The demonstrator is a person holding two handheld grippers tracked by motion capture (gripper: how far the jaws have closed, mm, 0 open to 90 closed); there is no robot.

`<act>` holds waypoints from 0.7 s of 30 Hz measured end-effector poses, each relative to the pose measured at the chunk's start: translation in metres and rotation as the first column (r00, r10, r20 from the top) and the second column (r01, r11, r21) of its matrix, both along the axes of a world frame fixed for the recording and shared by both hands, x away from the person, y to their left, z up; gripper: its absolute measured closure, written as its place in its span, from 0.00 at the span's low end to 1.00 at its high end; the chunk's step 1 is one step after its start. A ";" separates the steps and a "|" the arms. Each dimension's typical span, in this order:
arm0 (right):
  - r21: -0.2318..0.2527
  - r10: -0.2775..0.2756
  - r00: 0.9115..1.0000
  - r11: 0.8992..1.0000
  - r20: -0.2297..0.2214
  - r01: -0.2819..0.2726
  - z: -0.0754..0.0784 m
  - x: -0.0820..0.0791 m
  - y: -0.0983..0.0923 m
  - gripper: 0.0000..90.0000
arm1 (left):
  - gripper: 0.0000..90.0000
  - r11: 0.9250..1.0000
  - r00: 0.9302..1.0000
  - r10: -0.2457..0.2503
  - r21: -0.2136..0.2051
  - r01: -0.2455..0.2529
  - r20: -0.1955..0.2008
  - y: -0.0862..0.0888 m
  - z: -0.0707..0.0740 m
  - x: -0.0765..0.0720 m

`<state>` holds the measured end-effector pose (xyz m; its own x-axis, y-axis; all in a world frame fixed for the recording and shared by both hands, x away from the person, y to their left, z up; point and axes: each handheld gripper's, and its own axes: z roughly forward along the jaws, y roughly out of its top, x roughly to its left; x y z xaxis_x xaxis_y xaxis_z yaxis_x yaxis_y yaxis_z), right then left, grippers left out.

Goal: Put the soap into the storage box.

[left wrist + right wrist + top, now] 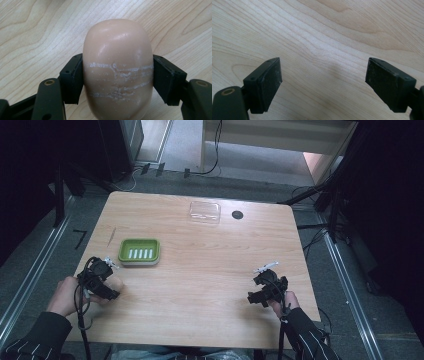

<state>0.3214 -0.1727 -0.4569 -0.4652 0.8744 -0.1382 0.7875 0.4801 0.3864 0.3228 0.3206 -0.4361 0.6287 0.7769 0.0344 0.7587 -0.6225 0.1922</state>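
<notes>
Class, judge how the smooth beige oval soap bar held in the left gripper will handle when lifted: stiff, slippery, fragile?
The beige oval soap bar looks solid, so probably stiff. Its glossy, rounded sides may slip between the left gripper pads. White scratch lines suggest the surface marks easily.

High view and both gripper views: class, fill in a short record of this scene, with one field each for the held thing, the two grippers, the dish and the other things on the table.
held thing: smooth beige oval bar of soap, white scuff lines across it
left gripper: jaws shut on the soap's two sides, above the wooden table
right gripper: jaws apart, nothing between them
dish: green rectangular slotted soap dish, nothing in it, just ahead of the left gripper
other things: clear plastic lid and small dark round disc near the far edge
</notes>
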 end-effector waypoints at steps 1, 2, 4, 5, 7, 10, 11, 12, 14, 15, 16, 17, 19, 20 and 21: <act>0.001 0.001 1.000 1.000 0.000 -0.001 0.000 0.000 0.000 0.16 | 0.37 1.000 1.000 0.001 -0.004 -0.001 0.000 0.000 0.000 0.001; 0.001 0.001 1.000 1.000 0.000 -0.001 0.000 0.000 0.000 0.16 | 0.37 1.000 1.000 -0.004 -0.002 0.004 -0.001 -0.001 0.001 0.002; 0.001 0.004 1.000 1.000 -0.001 -0.004 0.000 0.000 0.000 0.16 | 0.37 1.000 1.000 -0.004 -0.005 0.004 0.008 -0.002 0.002 0.004; -0.001 0.001 1.000 1.000 -0.002 -0.001 0.000 0.000 0.000 0.16 | 0.37 1.000 1.000 -0.014 -0.003 0.014 0.006 -0.002 0.004 0.006; -0.001 0.000 1.000 1.000 -0.003 0.000 0.000 0.000 0.000 0.16 | 0.37 1.000 1.000 -0.013 -0.009 0.013 0.015 -0.003 0.005 0.007; -0.002 0.001 1.000 1.000 -0.003 -0.002 0.000 0.001 -0.001 0.16 | 0.37 1.000 1.000 -0.019 -0.006 0.019 0.024 -0.003 0.008 0.008; -0.002 0.001 1.000 1.000 -0.002 -0.001 0.000 0.000 -0.001 0.16 | 0.37 1.000 0.999 -0.024 -0.008 0.024 0.022 -0.003 0.009 0.009; -0.002 0.001 1.000 1.000 -0.002 -0.001 0.000 0.000 -0.001 0.16 | 0.37 1.000 0.999 -0.024 -0.008 0.024 0.022 -0.003 0.009 0.009; -0.003 0.001 1.000 1.000 -0.002 -0.001 0.000 0.001 -0.001 0.16 | 0.37 1.000 0.999 -0.030 -0.009 0.030 0.027 -0.003 0.011 0.011; -0.003 0.000 1.000 1.000 -0.002 0.000 0.000 0.001 -0.001 0.16 | 0.37 0.999 0.999 -0.038 -0.008 0.038 0.027 -0.004 0.012 0.013; -0.003 0.000 1.000 1.000 -0.002 0.000 0.000 0.001 0.000 0.16 | 0.37 0.999 0.999 -0.038 -0.008 0.038 0.027 -0.004 0.012 0.013; -0.002 0.001 1.000 1.000 -0.003 -0.001 0.000 0.001 0.000 0.16 | 0.37 0.999 0.999 -0.036 -0.009 0.037 0.031 -0.005 0.013 0.014; -0.004 0.003 1.000 1.000 -0.002 -0.003 -0.001 0.001 -0.001 0.16 | 0.37 0.999 0.998 -0.048 -0.009 0.049 0.028 -0.006 0.015 0.016; -0.004 0.003 1.000 1.000 -0.002 -0.003 -0.001 0.001 -0.001 0.16 | 0.37 0.999 0.998 -0.049 -0.012 0.049 0.028 -0.007 0.015 0.017; -0.004 0.001 1.000 1.000 -0.002 -0.001 0.000 0.001 -0.001 0.16 | 0.37 0.999 0.998 -0.054 -0.008 0.054 0.028 -0.008 0.016 0.018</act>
<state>0.3221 -0.1733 -0.4574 -0.4667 0.8732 -0.1406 0.7877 0.4827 0.3828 0.3409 0.3129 -0.4203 0.6684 0.7424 0.0458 0.7185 -0.6603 0.2186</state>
